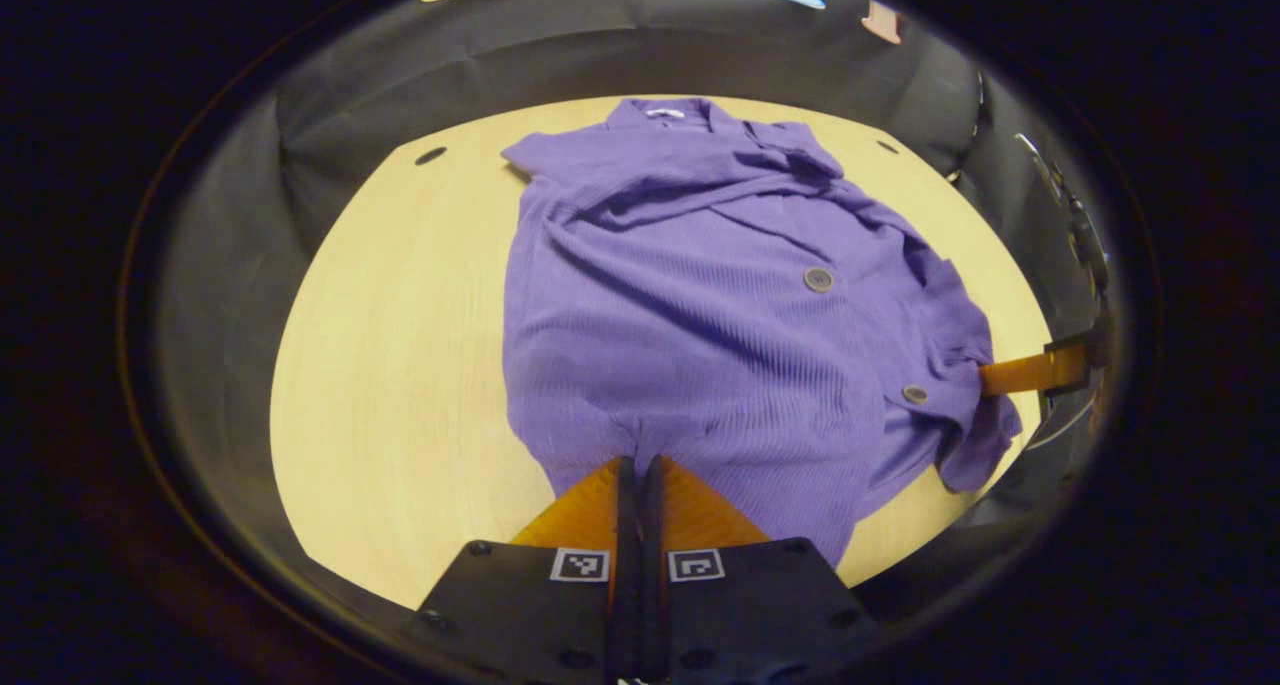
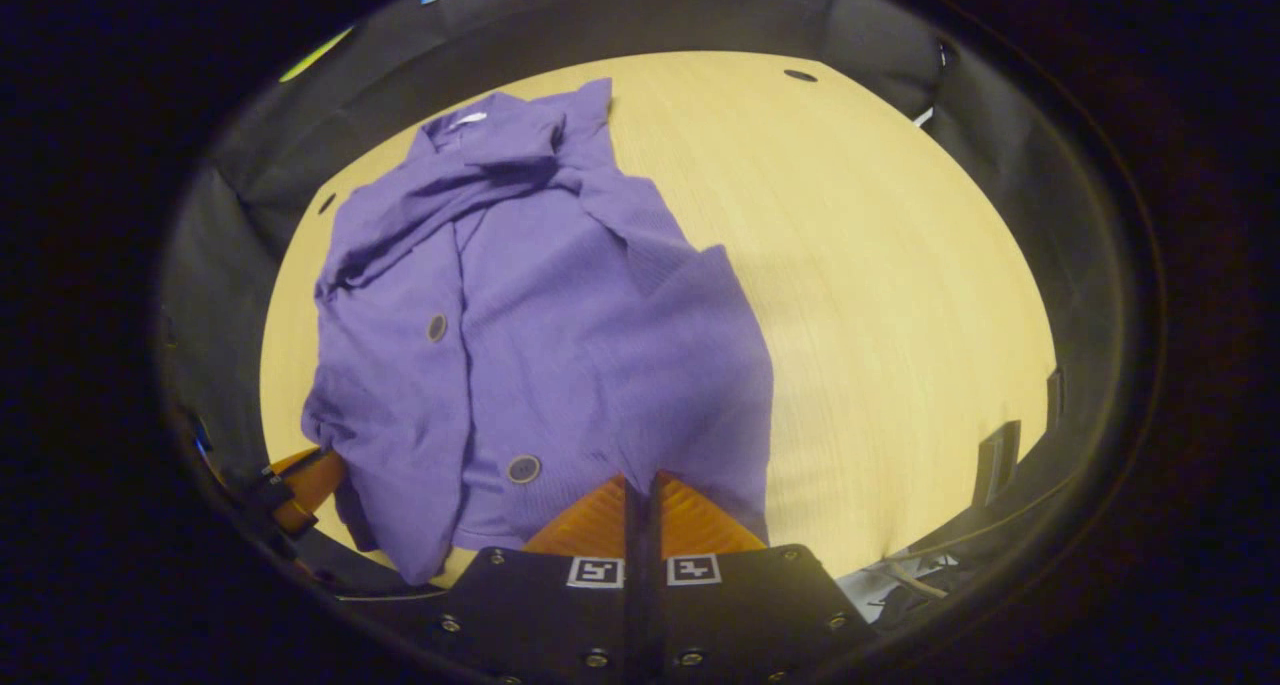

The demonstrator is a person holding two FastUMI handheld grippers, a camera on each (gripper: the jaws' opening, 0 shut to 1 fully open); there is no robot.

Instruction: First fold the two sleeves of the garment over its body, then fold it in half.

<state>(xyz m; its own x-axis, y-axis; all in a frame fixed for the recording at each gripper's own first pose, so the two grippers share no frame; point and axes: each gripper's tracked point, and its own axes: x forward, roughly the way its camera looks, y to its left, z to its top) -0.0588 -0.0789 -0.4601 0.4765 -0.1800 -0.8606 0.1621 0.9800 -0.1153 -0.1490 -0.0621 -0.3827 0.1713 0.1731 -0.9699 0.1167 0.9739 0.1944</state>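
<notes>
On wooden table [image 1: 400, 345]: purple cardigan [image 1: 700, 315] | both grippers [image 1: 640, 460] [image 2: 638, 477] pinch its hem | collar tag [image 1: 664, 113] unreadable

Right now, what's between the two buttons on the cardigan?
Only ribbed purple fabric. In the right gripper view the upper button and lower button sit on the cardigan with a soft crease between them.

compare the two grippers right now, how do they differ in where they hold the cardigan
The left gripper pinches the cardigan at its near hem; the right gripper pinches the opposite near corner of the same hem. Beside the left one the cloth bunches and hangs past the table edge; by the right one it lies flatter. Both have orange fingers, closed on purple knit.
</notes>
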